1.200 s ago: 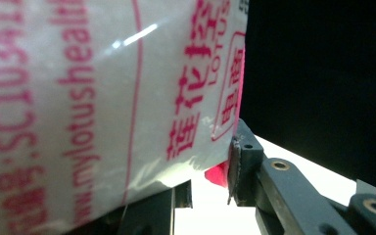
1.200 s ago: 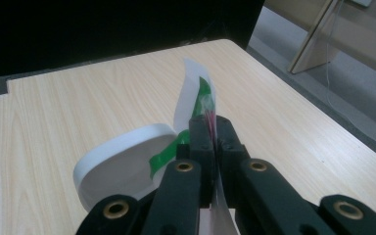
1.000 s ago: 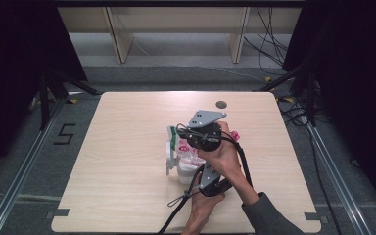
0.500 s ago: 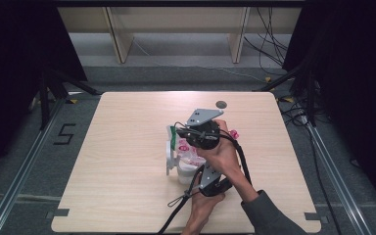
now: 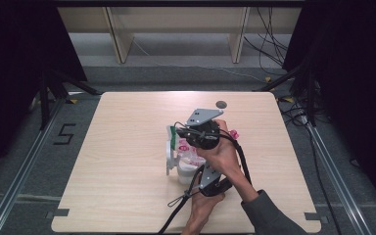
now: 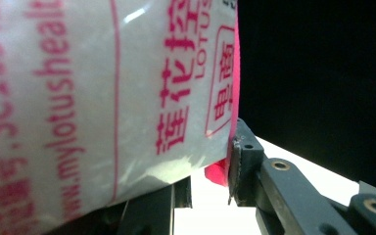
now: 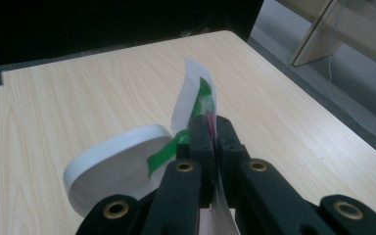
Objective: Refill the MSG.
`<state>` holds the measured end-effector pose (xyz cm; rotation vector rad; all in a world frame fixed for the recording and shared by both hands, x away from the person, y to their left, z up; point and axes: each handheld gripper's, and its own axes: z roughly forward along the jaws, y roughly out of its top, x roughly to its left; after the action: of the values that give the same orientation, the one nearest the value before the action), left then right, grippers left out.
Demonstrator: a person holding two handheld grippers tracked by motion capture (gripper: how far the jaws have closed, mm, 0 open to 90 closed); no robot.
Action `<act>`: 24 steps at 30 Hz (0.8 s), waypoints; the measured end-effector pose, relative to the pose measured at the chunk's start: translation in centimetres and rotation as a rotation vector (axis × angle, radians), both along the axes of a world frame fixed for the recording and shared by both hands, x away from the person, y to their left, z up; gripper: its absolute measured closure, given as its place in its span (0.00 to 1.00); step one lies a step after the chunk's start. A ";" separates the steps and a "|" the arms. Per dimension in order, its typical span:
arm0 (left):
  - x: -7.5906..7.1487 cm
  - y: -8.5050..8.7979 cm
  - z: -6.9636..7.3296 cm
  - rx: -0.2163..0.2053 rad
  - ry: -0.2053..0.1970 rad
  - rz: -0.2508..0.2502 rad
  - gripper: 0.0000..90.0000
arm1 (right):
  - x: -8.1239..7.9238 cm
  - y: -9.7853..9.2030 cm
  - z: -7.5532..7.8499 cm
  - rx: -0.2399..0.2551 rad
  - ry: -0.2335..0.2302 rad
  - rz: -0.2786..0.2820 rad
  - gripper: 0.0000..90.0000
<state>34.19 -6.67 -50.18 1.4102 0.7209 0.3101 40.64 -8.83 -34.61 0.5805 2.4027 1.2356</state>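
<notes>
A soft pack of wet wipes (image 5: 185, 155) with pink print stands near the table's middle. In the left gripper view the pack (image 6: 103, 98) is between the jaws of my left gripper (image 6: 196, 181), and the right pad presses its pink edge. My left gripper (image 5: 196, 171) comes at it from the near side. The pack's white oval lid (image 7: 112, 166) is flipped open. My right gripper (image 7: 210, 132) is shut on the thin white seal flap (image 7: 198, 93) with a green mark, which curls upward. In the high view the right gripper (image 5: 180, 138) is above the pack.
The pale wooden table (image 5: 127, 122) has a small dark round spot (image 5: 221, 104) near its far edge. Black cables (image 5: 178, 210) trail from the grippers toward the near edge. Shelf legs (image 5: 117, 34) stand on the floor beyond the table.
</notes>
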 end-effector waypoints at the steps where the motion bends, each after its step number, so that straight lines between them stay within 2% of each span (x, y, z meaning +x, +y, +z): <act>1: 0.0 0.0 0.0 -0.003 0.000 0.001 0.83 | 0.0 0.0 0.0 -0.001 -0.001 -0.002 1.00; 2: 0.0 0.0 0.0 0.000 0.000 -0.001 0.82 | 0.0 0.1 0.0 0.003 -0.016 0.000 1.00; 4: 0.1 0.1 0.0 0.001 0.000 -0.001 0.82 | -0.1 0.1 0.1 0.003 -0.011 -0.005 1.00; 5: 0.1 0.4 0.0 0.041 -0.010 -0.006 0.82 | -0.1 0.1 0.1 0.005 -0.023 -0.002 1.00; 6: 0.3 1.1 -0.1 0.156 -0.024 -0.011 0.82 | -0.2 0.1 0.2 0.008 -0.022 -0.006 1.00; 7: 0.3 0.9 -0.1 0.111 -0.015 -0.009 0.82 | -0.3 0.1 0.2 0.009 -0.029 -0.001 1.00; 8: 0.2 0.9 0.0 0.111 -0.016 -0.010 0.82 | -0.5 0.1 0.4 0.015 -0.012 -0.014 1.00; 9: 0.1 0.3 0.0 0.030 -0.001 0.000 0.82 | -0.4 0.1 0.5 0.008 -0.040 -0.006 1.00; 10: 0.0 0.1 0.0 0.001 0.002 0.001 0.82 | -0.5 0.1 0.4 0.012 -0.026 -0.009 1.00; 12: 0.0 0.2 0.0 0.007 0.008 0.000 0.82 | -0.6 0.2 0.4 0.014 -0.019 -0.014 1.00; 13: 0.3 1.2 0.0 0.148 -0.019 -0.036 0.82 | -0.6 0.2 0.4 0.014 -0.017 -0.018 1.00; 14: 0.3 0.9 0.0 0.089 -0.005 -0.032 0.82 | -0.4 0.2 0.4 0.009 -0.033 -0.007 1.00; 15: 0.1 0.4 0.0 0.017 0.010 -0.021 0.82 | -0.4 0.2 0.4 0.008 -0.029 -0.007 1.00; 16: 0.1 0.2 0.1 -0.013 0.015 -0.018 0.82 | -0.4 0.2 0.3 0.007 -0.027 -0.007 1.00; 18: 0.1 0.1 0.1 -0.013 0.015 -0.018 0.83 | -0.4 0.2 0.4 0.006 -0.027 -0.003 1.00; 19: 0.2 0.1 0.1 -0.019 0.011 -0.046 0.82 | -0.5 0.2 0.4 0.005 -0.018 -0.009 1.00; 20: 0.1 0.1 0.1 -0.012 0.014 -0.025 0.82 | -0.5 0.2 0.4 -0.005 -0.020 -0.002 1.00; 23: 0.0 0.1 0.1 -0.010 0.011 -0.022 0.82 | -0.6 0.2 0.5 0.012 -0.013 -0.015 1.00; 24: 0.3 1.0 0.1 0.120 -0.015 -0.036 0.82 | -0.6 0.1 0.5 0.011 -0.017 -0.013 1.00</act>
<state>34.45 -5.69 -50.11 1.5308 0.6731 0.3402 40.06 -8.69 -34.13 0.5850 2.3758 1.2441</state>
